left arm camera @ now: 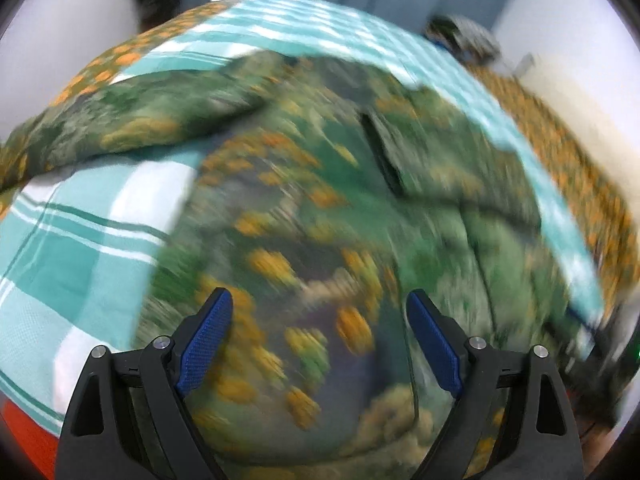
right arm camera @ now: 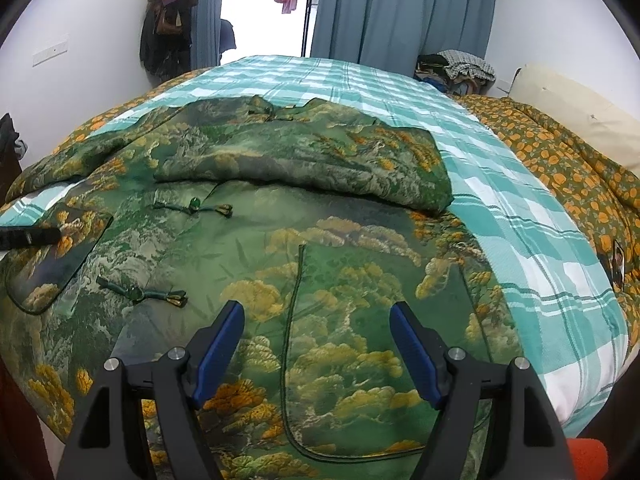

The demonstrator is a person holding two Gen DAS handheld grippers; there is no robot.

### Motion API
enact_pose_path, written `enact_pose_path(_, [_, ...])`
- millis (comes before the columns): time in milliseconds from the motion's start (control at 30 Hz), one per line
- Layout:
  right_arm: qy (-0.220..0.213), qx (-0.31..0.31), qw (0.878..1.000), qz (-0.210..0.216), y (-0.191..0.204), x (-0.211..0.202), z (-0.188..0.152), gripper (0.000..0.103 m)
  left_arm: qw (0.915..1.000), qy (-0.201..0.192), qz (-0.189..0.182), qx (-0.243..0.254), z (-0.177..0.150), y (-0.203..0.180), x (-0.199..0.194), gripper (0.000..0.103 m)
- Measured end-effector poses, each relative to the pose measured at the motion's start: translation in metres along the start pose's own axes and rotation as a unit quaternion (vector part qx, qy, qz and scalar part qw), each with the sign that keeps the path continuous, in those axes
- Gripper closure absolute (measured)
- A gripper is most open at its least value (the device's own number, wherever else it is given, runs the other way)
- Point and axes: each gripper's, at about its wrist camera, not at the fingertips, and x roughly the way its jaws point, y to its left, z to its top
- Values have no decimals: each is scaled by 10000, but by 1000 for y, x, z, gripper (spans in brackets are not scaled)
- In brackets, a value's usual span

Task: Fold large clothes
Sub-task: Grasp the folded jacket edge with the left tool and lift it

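Green landscape-print jacket (right arm camera: 304, 240) spread flat on the checked bed sheet (right arm camera: 520, 216), one sleeve (right arm camera: 304, 164) folded across. Left tool (left arm camera: 320, 344) and right tool (right arm camera: 316, 348) both spread, pinching nothing.

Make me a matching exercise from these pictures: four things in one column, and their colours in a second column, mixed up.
Things:
1. jacket
2. bed sheet
3. curtain
4. gripper pads

Colours:
A. grey-blue
B. dark blue
C. green with yellow-orange clouds
D. teal and white checks

Pairs: 1-C, 2-D, 3-A, 4-B
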Motion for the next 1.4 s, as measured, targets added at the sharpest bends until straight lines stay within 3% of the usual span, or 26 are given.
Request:
enact_pose_path(100, [2, 30, 10000, -26, -1, 1, 1, 26, 9953, -255, -125, -923, 33, 54, -6, 7])
enact_pose_path(200, [-11, 19, 10000, -41, -1, 2, 2, 26, 9810, -574, -6, -1852, 63, 120, -4, 7])
enact_pose_path(367, [8, -28, 9999, -111, 1, 6, 2, 26, 9369, -767, 339, -3393, 95, 226, 23, 7])
enact_pose_path(467, [108, -71, 9998, -125, 4, 12, 2, 26, 9126, -740, 465, -3994, 97, 264, 39, 7])
enact_pose_path(567, [166, -87, 9998, -109, 6, 17, 1, 26, 8886, -1114, 349, -4435, 94, 282, 37, 9])
enact_pose_path(633, [168, -88, 9998, -89, 6, 18, 1, 26, 8799, -1313, 342, -4554, 96, 288, 34, 26])
enact_pose_path(700, [167, -77, 9998, -61, 6, 21, 3, 26, 8795, -1354, 403, -4544, 99, 292, 32, 74])
enact_pose_path(733, [165, -62, 9998, -38, 5, 21, 4, 26, 8821, -1336, 396, -4499, 101, 294, 31, 81])
enact_pose_path(833, [160, -18, 9999, 30, 3, 22, 4, 26, 9017, -1337, 549, -4074, 115, 284, 21, 89])
enact_pose_path(900, [157, 27, 9999, 63, 1, 21, 5, 26, 9212, -1419, 884, -3513, 137, 261, 8, 91])
enact_pose_path(1000, [159, 114, 9997, 111, -3, 20, 5, 26, 9505, -1653, 1368, -2248, 177, 202, -13, 92])
enact_pose_path(1100, [140, 189, 9996, 123, -7, 20, 6, 26, 9658, -1929, 1619, -611, 199, 117, -29, 92])
enact_pose_path(1167, [123, 233, 9996, 118, -9, 18, 7, 26, 9633, -2051, 1645, 546, 198, 57, -31, 92])
enact_pose_path(1200, [115, 251, 9995, 117, -10, 18, 7, 26, 9567, -2075, 1672, 1170, 192, 25, -29, 92])
enact_pose_path(1300, [98, 286, 9995, 110, -12, 16, 7, 26, 9228, -2009, 1672, 2829, 162, -57, -8, 92])
enact_pose_path(1400, [78, 323, 9994, 114, -16, 14, 7, 26, 8962, -1633, 1543, 3825, 127, -107, 24, 92])
